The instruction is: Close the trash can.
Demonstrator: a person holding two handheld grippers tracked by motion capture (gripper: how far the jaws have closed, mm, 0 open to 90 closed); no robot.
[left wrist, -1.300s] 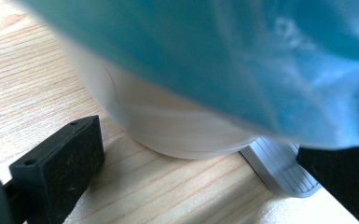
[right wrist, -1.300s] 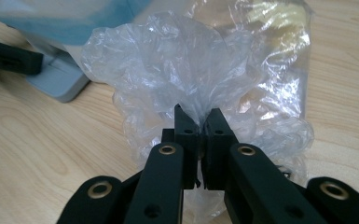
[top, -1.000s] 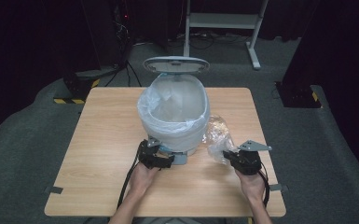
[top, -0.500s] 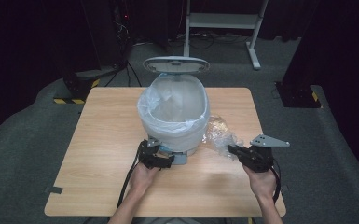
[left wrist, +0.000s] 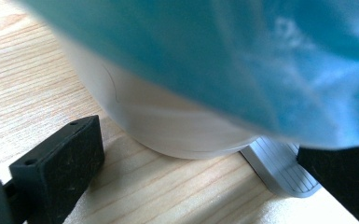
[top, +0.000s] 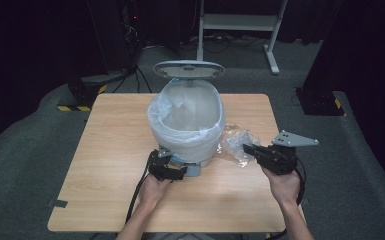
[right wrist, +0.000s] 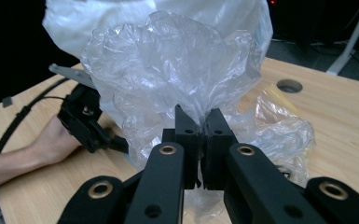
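High view, bin: a pale grey oval pedal bin (top: 187,131) lined with a translucent white bag stands mid-table on the light wooden table (top: 105,150), its lid (top: 189,69) raised at the far side.
High view, left gripper (top: 176,172): low at the bin's near foot, beside the grey pedal (top: 192,169).
High view, right gripper (top: 248,149): to the bin's right, tips at a crumpled clear plastic wrapper (top: 236,142) lying just beside the bin.
Left gripper view, jaws: spread wide, one black jaw either side of the bin's cream base (left wrist: 177,126); the right jaw rests by the ribbed grey pedal (left wrist: 279,165).
Right gripper view, jaws: pressed together, pinching the clear wrapper (right wrist: 177,70), which billows above the tips; the left gripper (right wrist: 116,142) and its hand (right wrist: 56,140) lie beyond.
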